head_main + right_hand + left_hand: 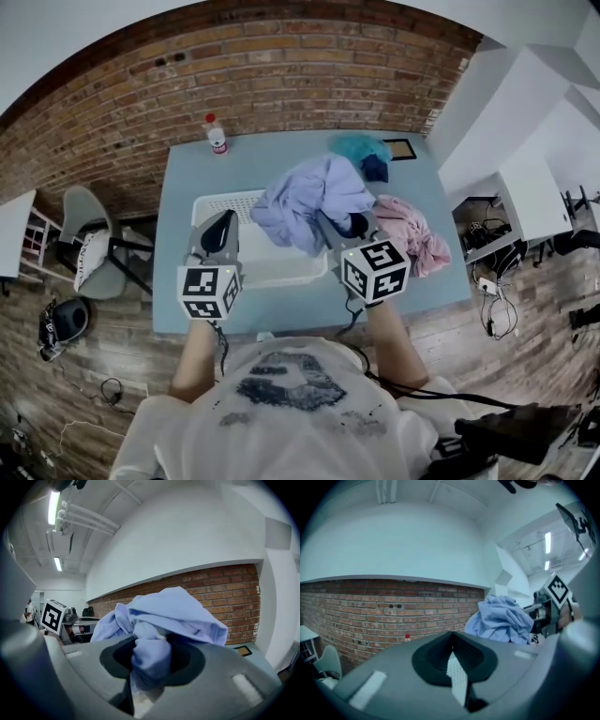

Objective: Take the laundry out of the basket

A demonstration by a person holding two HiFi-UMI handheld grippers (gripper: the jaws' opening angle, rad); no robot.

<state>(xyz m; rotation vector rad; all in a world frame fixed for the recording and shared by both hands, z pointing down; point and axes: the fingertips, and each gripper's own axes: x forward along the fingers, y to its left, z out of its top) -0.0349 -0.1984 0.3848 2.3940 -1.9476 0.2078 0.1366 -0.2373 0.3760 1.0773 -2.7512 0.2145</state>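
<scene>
Right tongs clamp the lilac shirt over the basket; left tongs closed, empty. A trailing hem could snag the rim and drag it.

soft matt cloth shirt, perforated white plastic basket, smooth table, rough brick wall.

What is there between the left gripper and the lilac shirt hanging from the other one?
Only the white basket: its bare mesh lies between the left gripper and the lilac shirt that the right gripper grips. The head view shows it.
</scene>
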